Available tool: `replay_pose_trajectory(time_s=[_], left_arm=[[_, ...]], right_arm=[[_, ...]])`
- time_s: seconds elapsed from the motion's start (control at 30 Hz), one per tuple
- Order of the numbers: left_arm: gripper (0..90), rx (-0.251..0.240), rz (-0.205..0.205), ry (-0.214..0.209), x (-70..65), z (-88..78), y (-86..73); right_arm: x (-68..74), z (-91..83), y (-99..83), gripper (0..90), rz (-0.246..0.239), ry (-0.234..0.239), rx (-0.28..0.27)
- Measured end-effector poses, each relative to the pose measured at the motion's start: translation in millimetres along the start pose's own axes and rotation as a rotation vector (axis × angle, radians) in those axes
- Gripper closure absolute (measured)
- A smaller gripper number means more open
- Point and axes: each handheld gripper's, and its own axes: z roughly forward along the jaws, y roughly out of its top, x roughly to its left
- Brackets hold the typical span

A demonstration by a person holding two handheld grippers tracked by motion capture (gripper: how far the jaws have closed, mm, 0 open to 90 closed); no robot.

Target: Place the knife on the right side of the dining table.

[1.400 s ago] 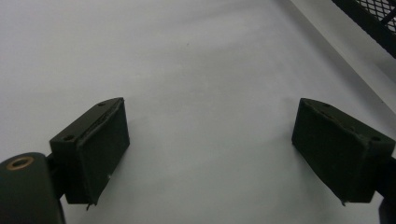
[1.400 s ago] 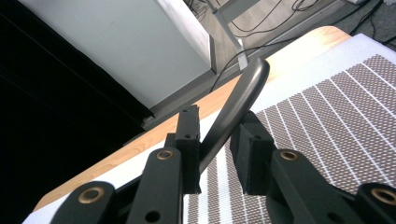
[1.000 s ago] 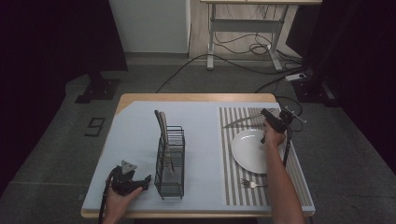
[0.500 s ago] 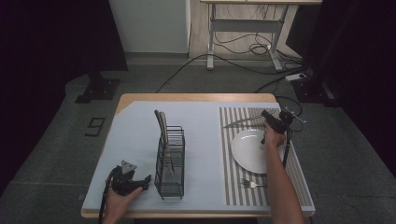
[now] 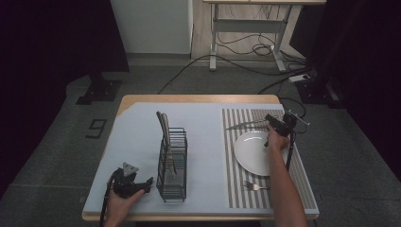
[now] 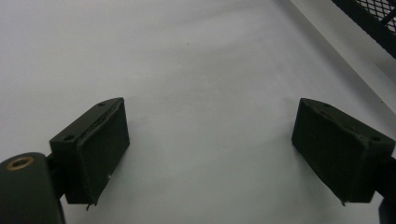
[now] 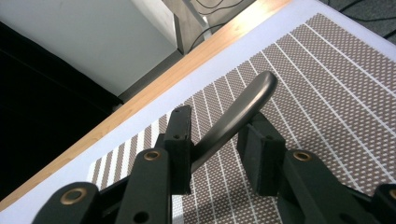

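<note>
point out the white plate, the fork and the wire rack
white plate (image 5: 250,150), high view, bare left part.
fork (image 5: 254,186), high view, middle, near the tines.
wire rack (image 5: 172,163), high view, its side wall.

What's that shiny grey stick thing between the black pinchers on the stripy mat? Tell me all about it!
It is the smooth, dark grey metal handle of a piece of cutlery, slim, slightly curved and rounded at its end. It lies between the jaws of the right gripper, which have just been opening; it leans on one jaw, with a gap beside the other. In the high view it stretches out over the brown-and-white striped placemat, beyond the white round plate. Its working end is too small to identify.
</note>
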Motion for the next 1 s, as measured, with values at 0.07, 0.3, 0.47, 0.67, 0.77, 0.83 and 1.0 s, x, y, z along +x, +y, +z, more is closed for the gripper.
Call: replay_pose_trajectory(time_s=[0.07, 0.3, 0.47, 0.67, 0.77, 0.83, 1.0], left_arm=[[10.7, 0.000, 0.000, 0.000, 0.0, 0.0, 0.0], [10.7, 0.000, 0.000, 0.000, 0.0, 0.0, 0.0], [10.7, 0.000, 0.000, 0.000, 0.1, 0.0, 0.0], [10.7, 0.000, 0.000, 0.000, 0.1, 0.0, 0.1], [10.7, 0.000, 0.000, -0.001, 0.1, 0.0, 0.1], [10.7, 0.000, -0.001, -0.001, 0.2, 0.0, 0.0], [10.7, 0.000, -0.001, -0.001, 0.2, 0.0, 0.1]], right_arm=[[-0.8, 0.2, -0.2, 65.9, 0.004, -0.007, 0.006], [-2.0, 1.3, -1.6, 64.8, 0.016, -0.035, 0.018], [-3.6, 2.1, -2.1, 63.9, 0.021, -0.044, 0.026], [-5.0, 3.0, -2.5, 62.7, 0.024, -0.055, 0.034], [-7.8, 2.9, -2.2, 61.8, 0.036, -0.058, 0.041], [-8.4, 2.5, -1.7, 61.6, 0.040, -0.052, 0.035], [-3.0, -1.3, 1.2, 60.5, 0.010, -0.049, 0.017]])
